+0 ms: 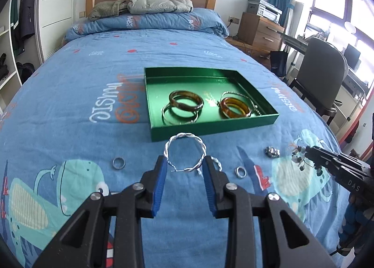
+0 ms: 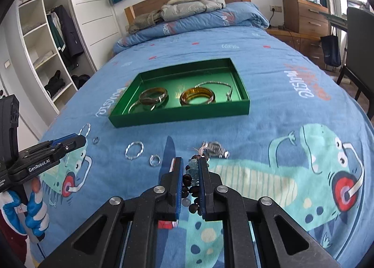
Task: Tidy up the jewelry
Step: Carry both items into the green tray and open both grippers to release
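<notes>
Blue bed wide open around our green tray, left hand-held gripper clamped on twisted bangle just short of the tray's near edge, right hand-held gripper clamped on bead bracelet

We read "GenRobot.AI" on the left claw body, and "DAS" on the right claw body. The blue bed cover carries upside-down print "music", repeated across it.
</notes>
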Demonstrator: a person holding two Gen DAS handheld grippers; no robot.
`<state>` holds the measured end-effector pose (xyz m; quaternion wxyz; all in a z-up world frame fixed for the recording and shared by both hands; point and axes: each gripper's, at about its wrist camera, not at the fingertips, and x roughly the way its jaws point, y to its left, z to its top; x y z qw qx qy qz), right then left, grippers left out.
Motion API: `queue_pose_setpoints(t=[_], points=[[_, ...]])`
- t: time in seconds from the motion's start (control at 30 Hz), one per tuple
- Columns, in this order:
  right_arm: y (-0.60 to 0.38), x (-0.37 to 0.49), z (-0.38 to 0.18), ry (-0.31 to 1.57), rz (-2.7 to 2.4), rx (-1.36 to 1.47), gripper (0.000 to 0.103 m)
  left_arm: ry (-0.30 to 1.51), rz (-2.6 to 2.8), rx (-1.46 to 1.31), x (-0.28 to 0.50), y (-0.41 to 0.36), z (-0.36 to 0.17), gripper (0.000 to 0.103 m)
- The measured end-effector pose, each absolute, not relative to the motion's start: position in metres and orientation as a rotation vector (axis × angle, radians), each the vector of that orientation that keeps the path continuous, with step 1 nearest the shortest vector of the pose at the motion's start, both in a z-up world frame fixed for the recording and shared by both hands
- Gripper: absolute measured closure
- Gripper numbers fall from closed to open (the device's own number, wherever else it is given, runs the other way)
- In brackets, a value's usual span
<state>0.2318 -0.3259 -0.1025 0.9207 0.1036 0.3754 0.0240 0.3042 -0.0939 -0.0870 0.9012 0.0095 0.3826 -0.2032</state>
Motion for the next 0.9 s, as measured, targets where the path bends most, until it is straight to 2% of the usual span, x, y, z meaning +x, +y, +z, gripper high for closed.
queue_pose_setpoints(t=[0.2,0.37,0.67,0.9], points=[[-0.331,0.296,-0.069,0.701,0.062,0.172,0.091,0.755,-0.43,0.032,0.36,-0.119,-0.067,0.074],[-0.33,0.374,-0.065,0.689,0.075,0.158,0.091,0.775,-0.42,0.046,0.423,-0.144,-0.072,0.074],[-0.326,0.502,-0.112,0.816,0.117,0.161,0.091,0.902,-0.37,0.061,0.531,-0.176,-0.108,0.074],[-0.34,0.537,-0.156,0.972,0.072,0.111,0.091,1.014,-0.319,0.113,0.559,-0.185,-0.145,0.074]])
